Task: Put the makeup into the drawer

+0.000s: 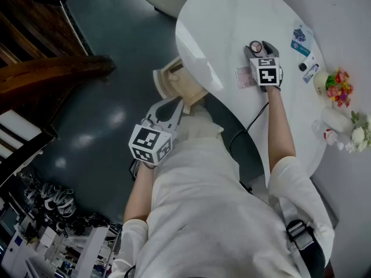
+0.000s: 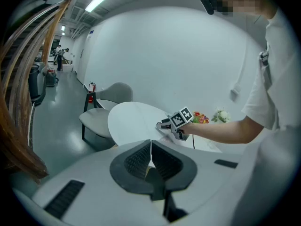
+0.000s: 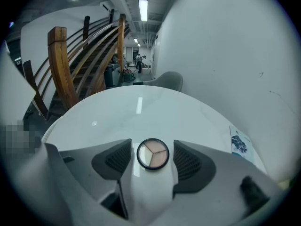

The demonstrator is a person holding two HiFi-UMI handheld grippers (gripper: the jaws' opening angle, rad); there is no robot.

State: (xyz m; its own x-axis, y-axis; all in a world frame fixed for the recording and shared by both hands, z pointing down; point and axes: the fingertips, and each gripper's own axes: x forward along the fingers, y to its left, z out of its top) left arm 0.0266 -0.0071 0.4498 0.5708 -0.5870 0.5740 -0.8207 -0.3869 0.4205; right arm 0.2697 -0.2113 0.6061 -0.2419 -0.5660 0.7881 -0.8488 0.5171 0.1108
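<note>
A round makeup compact point(image 1: 255, 45) with three pale shades lies on the white table point(image 1: 226, 16). My right gripper point(image 1: 259, 48) stands over it, open. In the right gripper view the compact point(image 3: 153, 153) sits between the two dark pads point(image 3: 188, 161) with a thin gap on each side. A pale wooden drawer point(image 1: 171, 80) sticks out open from under the table's left edge. My left gripper point(image 1: 181, 103) is held just beside the drawer, below the table edge. Its pads point(image 2: 136, 159) meet and nothing shows between them. From the left gripper view the right gripper point(image 2: 170, 124) shows over the table point(image 2: 131, 119).
A pink packet point(image 1: 243, 77) lies by the right gripper. More makeup items point(image 1: 306, 54), artificial flowers point(image 1: 339, 87) and a white bottle point(image 1: 335, 120) crowd the table's right edge. A grey chair point(image 2: 101, 108) stands behind the table. A wooden stair rail point(image 3: 63, 60) rises to the left.
</note>
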